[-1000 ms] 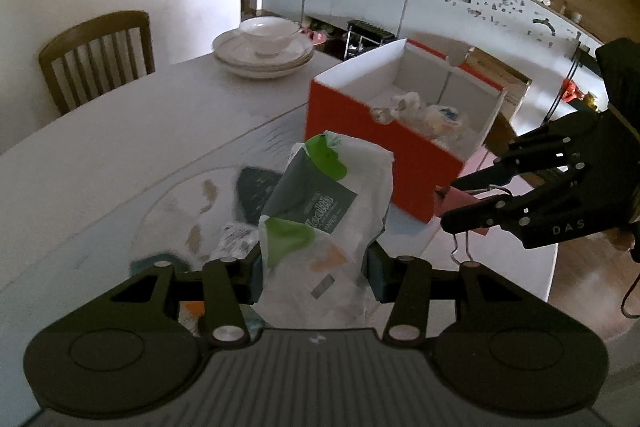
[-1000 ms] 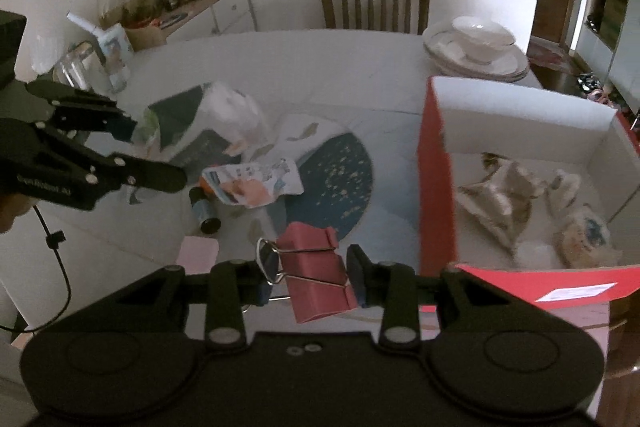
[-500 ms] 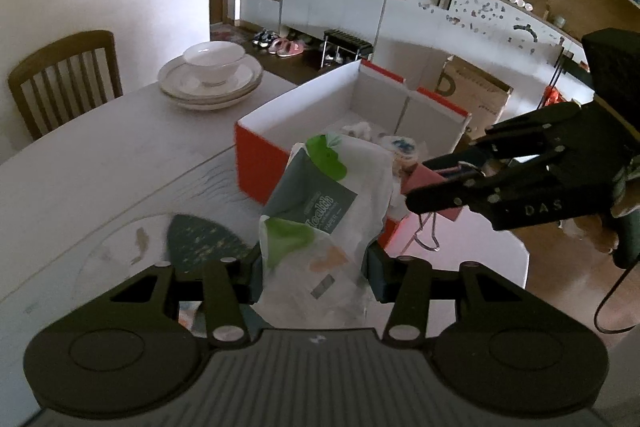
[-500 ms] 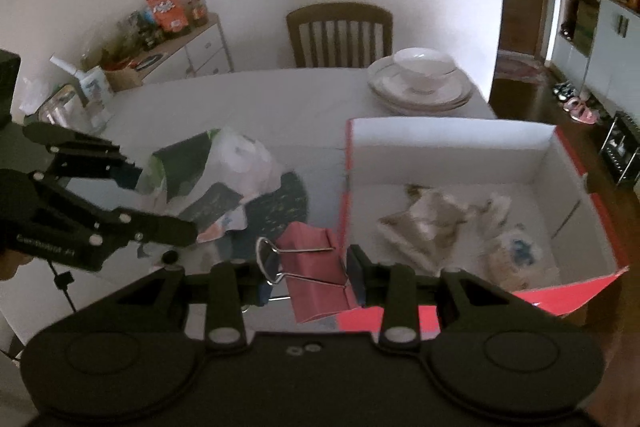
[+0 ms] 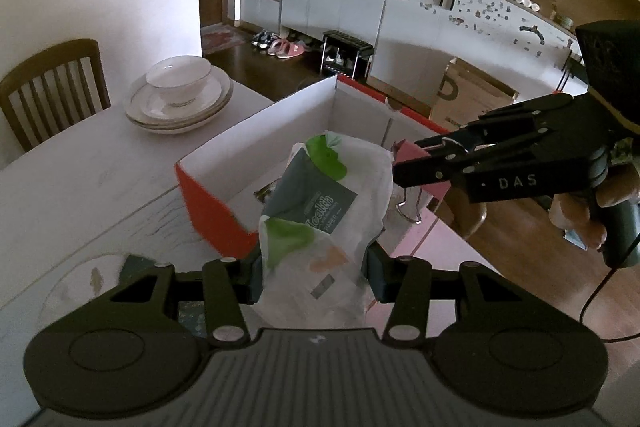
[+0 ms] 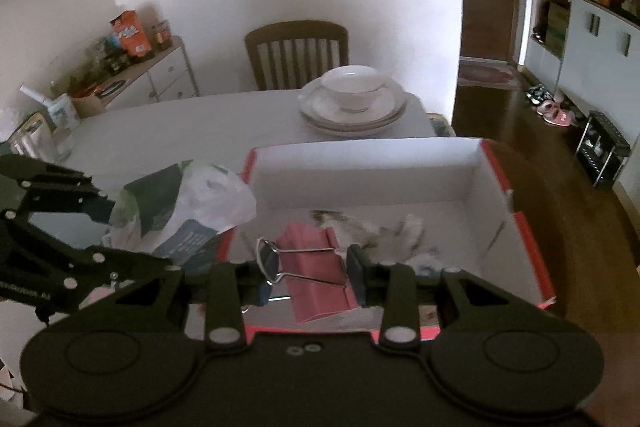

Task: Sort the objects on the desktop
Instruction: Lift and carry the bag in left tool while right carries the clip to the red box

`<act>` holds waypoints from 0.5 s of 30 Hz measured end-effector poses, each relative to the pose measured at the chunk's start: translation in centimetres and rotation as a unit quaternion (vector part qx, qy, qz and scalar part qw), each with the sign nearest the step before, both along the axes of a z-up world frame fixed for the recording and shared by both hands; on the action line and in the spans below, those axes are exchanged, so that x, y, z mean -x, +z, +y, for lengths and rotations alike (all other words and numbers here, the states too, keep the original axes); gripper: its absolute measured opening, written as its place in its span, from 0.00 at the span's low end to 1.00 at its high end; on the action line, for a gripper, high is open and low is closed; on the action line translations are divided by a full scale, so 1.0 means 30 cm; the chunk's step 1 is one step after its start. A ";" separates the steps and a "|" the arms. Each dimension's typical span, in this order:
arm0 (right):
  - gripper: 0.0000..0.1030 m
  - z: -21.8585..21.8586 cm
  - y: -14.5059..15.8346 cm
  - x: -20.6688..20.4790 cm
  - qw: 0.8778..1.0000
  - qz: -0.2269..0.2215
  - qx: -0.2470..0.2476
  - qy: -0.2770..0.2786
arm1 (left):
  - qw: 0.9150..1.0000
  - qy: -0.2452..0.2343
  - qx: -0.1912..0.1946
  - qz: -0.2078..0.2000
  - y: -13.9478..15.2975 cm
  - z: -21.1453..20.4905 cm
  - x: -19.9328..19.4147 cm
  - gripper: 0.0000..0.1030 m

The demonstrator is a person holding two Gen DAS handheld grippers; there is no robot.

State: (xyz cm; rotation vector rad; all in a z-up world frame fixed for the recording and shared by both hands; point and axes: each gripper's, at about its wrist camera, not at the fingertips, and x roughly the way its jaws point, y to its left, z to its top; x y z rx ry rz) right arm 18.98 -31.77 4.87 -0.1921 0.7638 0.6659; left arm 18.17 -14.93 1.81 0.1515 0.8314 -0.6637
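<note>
Both loads are up off the surface: the left gripper (image 5: 314, 277) has its jaws clamped on the tissue pack (image 5: 320, 223), the right gripper (image 6: 308, 275) on the pink binder clip (image 6: 316, 275), above the red box (image 6: 500, 179). Clear its near wall before releasing, one at a time.

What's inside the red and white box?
Inside the box lie crumpled wrappers on the white floor. The pink binder clip in the right gripper hides part of them, so I cannot tell what else is underneath.
</note>
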 end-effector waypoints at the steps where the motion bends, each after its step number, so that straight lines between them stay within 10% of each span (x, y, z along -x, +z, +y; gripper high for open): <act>1: 0.35 -0.015 -0.001 -0.016 1.000 0.000 -0.001 -0.003 | 1.000 0.001 -0.002 0.000 0.001 -0.018 -0.007 0.46; 15: 0.35 -0.130 -0.042 -0.219 0.999 0.012 -0.004 -0.030 | 0.997 0.066 -0.015 0.039 -0.056 -0.196 -0.185 0.46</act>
